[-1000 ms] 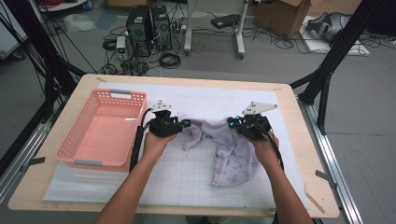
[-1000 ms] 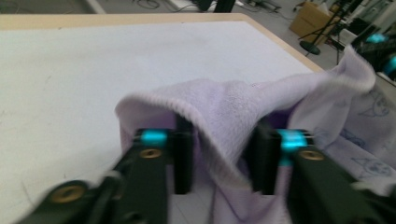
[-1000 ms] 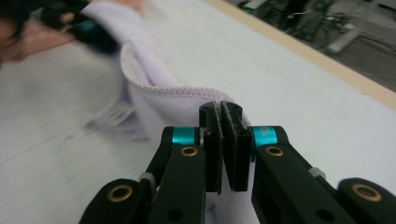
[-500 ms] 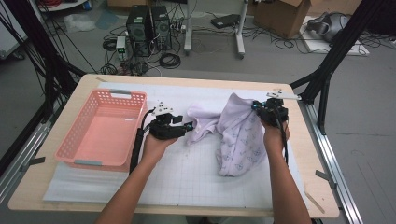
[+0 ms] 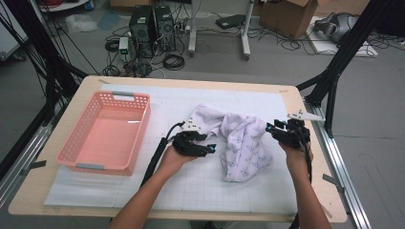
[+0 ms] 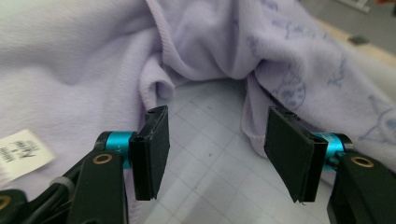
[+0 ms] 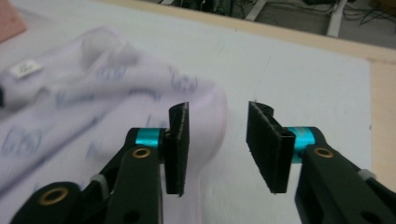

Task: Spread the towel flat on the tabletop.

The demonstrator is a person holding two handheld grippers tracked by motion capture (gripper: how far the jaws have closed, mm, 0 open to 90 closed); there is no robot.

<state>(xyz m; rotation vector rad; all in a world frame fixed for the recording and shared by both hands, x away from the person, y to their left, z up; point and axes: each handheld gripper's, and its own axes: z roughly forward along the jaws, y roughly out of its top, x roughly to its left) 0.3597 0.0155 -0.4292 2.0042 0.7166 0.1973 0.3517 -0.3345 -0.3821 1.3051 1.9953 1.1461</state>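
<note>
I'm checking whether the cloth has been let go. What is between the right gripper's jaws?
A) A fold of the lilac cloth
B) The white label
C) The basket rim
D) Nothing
D: the right gripper has open jaws with bare mat between them; the lilac cloth lies beside it.

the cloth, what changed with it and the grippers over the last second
The right gripper carried its end of the lilac cloth out toward the table's right edge, then its jaws have just been opening and it let go; nothing is between them now. The left gripper slid right along the cloth, and its jaws have also just been opening, over bare mat. The cloth now lies more spread out. The pink basket stayed put.
</note>
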